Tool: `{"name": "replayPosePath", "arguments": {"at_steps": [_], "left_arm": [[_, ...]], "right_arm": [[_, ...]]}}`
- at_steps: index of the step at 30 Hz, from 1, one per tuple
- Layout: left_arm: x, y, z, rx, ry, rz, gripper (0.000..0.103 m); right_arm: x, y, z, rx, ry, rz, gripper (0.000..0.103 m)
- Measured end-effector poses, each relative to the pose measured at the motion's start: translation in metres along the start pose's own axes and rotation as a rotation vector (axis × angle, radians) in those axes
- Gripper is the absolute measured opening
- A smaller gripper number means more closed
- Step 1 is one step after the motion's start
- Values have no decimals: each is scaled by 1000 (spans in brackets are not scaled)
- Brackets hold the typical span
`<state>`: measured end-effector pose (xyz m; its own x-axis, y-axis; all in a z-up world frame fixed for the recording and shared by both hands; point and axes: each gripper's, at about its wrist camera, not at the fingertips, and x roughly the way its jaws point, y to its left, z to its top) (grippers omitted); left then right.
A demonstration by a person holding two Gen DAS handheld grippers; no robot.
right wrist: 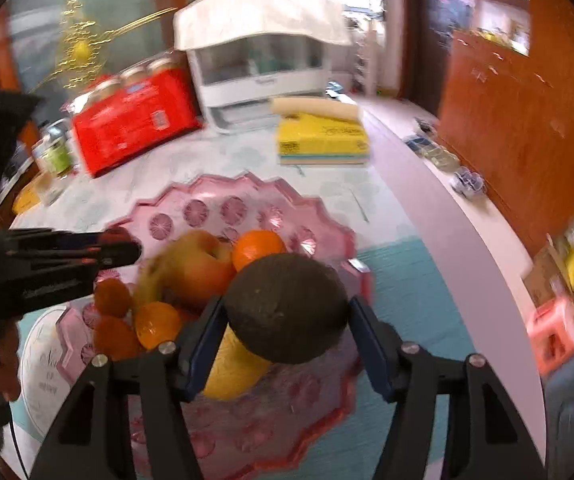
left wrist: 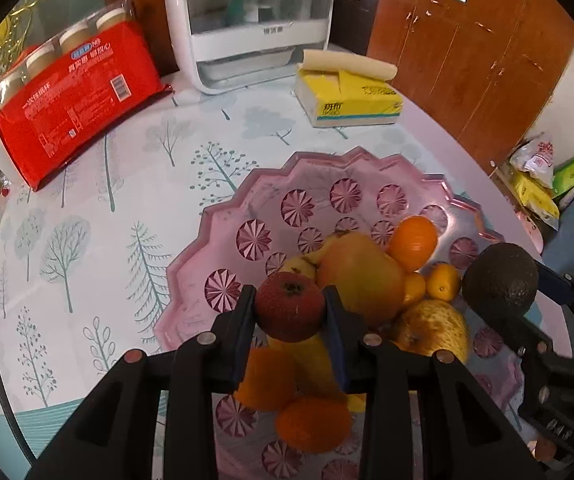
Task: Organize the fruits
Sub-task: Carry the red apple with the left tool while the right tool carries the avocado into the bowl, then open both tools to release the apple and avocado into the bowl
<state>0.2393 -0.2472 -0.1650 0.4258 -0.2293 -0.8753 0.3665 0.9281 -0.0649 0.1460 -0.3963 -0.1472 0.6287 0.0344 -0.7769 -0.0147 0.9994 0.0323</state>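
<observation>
1. Pink cut-glass fruit bowl [left wrist: 223,224] fills the lower middle of the left wrist view, sitting on a tablecloth [left wrist: 87,208] printed with grey-green trees.
2. At bottom centre of that view the left gripper [left wrist: 290,307] pinches a small red fruit [left wrist: 289,307] between its blue pads, above the bowl's near side.
3. Inside the bowl, sharp in this view, lie a large yellow-orange fruit [left wrist: 361,276], an orange [left wrist: 413,243], a tiny mandarin [left wrist: 443,282], a speckled yellow apple [left wrist: 433,330] and more oranges [left wrist: 313,424] under the fingers.
4. At the right edge the right gripper [left wrist: 527,304] shows side-on, carrying a dark avocado [left wrist: 501,280] over the bowl's rim.
5. Writing is only partly legible here: the red pack of paper cups [left wrist: 75,108] at upper left bears Chinese print and a barcode, the yellow tissue pack [left wrist: 351,100] black characters, and the white appliance [left wrist: 247,28] a small grey label.
6. The right wrist view is motion-blurred, so no text there is readable.
7. At its bottom centre the right gripper [right wrist: 287,316] is clamped on the avocado [right wrist: 285,308], above the bowl's [right wrist: 215,192] right half.
8. Only this view shows the table's pale curved edge [right wrist: 439,200] at right and the left gripper [right wrist: 119,254] coming in from the left edge; its fingertips are too blurred to judge here.
</observation>
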Motion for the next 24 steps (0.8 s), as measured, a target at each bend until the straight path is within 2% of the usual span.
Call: {"name": "replayPosePath", "arguments": {"at_steps": [3,5,8,13,21,24], "left_arm": [[6,0,-1,-19,15,16,38],[3,2,-3,-53,14,7,66],[-12,5,-8,-89,-25,13,73],[-39,11,-25,-124,-41,64,88],[-94,30,-62,-167,-62,143,91],[-121,40,-72,-165,-78,187,93]], "right_arm": [[1,12,3,-83,1,-36,61],[0,17,6,-101,-2,-17,61],[-9,20,10,-109,-28,34,64],[-25,29,10,-123,-47,99,64],[-50,45,4,-98,-26,170,64],[-64,52,0,-95,-25,169,64]]}}
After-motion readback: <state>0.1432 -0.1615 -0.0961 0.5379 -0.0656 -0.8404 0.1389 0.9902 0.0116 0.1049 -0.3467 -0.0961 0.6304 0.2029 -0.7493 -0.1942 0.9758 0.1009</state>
